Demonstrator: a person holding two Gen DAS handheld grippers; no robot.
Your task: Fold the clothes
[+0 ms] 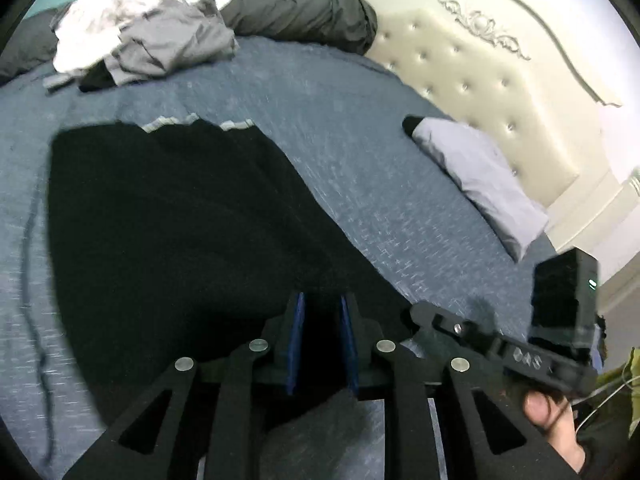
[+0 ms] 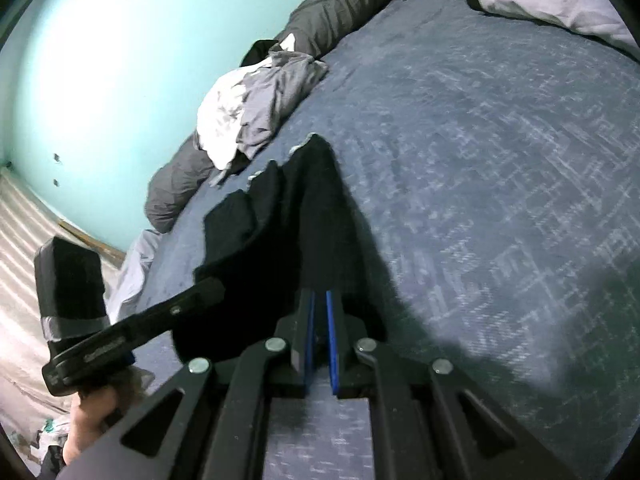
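The black garment (image 1: 172,216) lies spread on the blue bedspread (image 1: 340,128), filling the centre-left of the left wrist view, where the left claw (image 1: 322,312) stands slightly parted with dark cloth in the gap, its pads not visibly pressing. The right wrist view shows the right claw (image 2: 320,308) nearly closed, pinching the garment's near edge. Only the left view shows the tufted headboard (image 1: 480,92); only the right shows the teal wall (image 2: 120,60).

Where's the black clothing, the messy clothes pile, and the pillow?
black garment (image 1: 172,216): left wrist view, middle of the cloth.
clothes pile (image 1: 140,24): left wrist view, white and grey top.
pillow (image 1: 480,176): left wrist view, centre.
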